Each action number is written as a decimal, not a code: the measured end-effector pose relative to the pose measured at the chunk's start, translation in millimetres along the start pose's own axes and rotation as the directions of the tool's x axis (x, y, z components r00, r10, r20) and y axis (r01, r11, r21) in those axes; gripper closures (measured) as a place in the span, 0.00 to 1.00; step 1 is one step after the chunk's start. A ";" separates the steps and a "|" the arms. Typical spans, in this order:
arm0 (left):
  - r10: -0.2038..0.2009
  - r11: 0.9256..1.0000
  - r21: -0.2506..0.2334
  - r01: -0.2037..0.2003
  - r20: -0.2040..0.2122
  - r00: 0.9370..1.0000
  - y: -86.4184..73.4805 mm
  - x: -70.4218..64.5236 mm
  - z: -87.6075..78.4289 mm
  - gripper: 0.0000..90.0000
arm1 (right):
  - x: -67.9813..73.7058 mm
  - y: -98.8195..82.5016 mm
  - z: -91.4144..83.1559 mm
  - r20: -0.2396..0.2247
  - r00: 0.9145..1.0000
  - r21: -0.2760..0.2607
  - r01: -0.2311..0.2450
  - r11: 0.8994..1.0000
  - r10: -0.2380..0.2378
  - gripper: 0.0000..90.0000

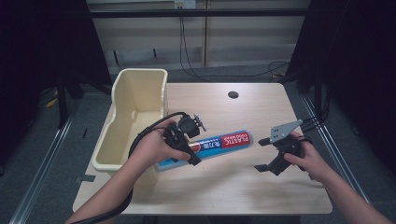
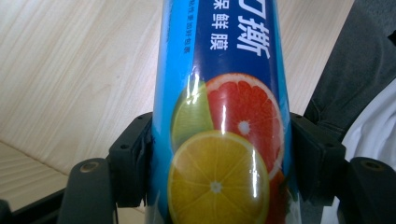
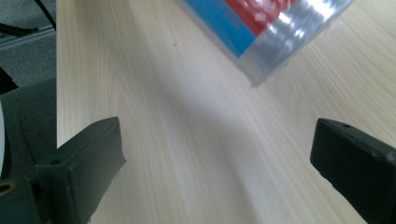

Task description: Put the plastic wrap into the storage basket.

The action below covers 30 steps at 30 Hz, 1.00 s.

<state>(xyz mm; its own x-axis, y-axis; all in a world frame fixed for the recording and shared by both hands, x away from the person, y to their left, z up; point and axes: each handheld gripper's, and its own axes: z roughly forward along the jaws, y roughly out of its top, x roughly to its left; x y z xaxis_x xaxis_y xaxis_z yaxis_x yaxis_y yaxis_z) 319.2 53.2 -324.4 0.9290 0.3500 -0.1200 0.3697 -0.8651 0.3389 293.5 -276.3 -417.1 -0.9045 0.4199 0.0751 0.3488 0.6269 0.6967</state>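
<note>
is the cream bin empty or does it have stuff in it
Empty, as far as shows: the cream bin has bare inner walls and floor; its near end is hidden.

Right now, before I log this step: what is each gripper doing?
Left gripper: closed on the plastic wrap roll.
Right gripper: open, holding nothing, over the table.

Blue citrus-print roll [image 2: 224, 140] clamped between black jaws, wooden table [image 2: 79, 79] behind.

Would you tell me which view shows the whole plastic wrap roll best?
The high view: the plastic wrap roll shows nearly end to end. The left gripper view shows its fruit print clamped between the jaws; the right gripper view catches just its shiny end.
</note>
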 end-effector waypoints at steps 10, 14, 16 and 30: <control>-0.040 0.999 0.012 0.040 -0.001 0.999 4.0 6.8 -10.7 0.36 | 3.4 -9.0 5.6 0.017 1.000 0.020 -0.010 1.000 0.010 0.03; -0.032 0.999 0.009 0.032 -0.005 0.999 5.2 9.0 -16.9 0.36 | 3.4 -14.2 10.6 0.019 1.000 0.038 -0.009 0.999 0.009 0.03; -0.036 0.999 0.010 0.037 -0.006 0.999 5.6 8.7 -18.9 0.36 | 3.5 -16.0 12.7 0.017 1.000 0.042 -0.003 0.999 0.002 0.03; -0.068 0.998 0.000 0.068 -0.002 0.998 4.5 14.5 -42.1 0.36 | 5.7 -21.2 22.3 0.013 1.000 0.070 -0.007 0.998 0.006 0.03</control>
<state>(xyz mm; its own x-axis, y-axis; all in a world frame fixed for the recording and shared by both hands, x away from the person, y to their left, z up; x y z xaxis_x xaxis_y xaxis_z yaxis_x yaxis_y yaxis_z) 333.7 69.5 -285.4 0.9018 0.4086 -0.1407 0.4318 -0.8394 0.3301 286.4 -272.5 -447.3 -0.8989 0.4325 0.0701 0.3718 0.6682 0.6445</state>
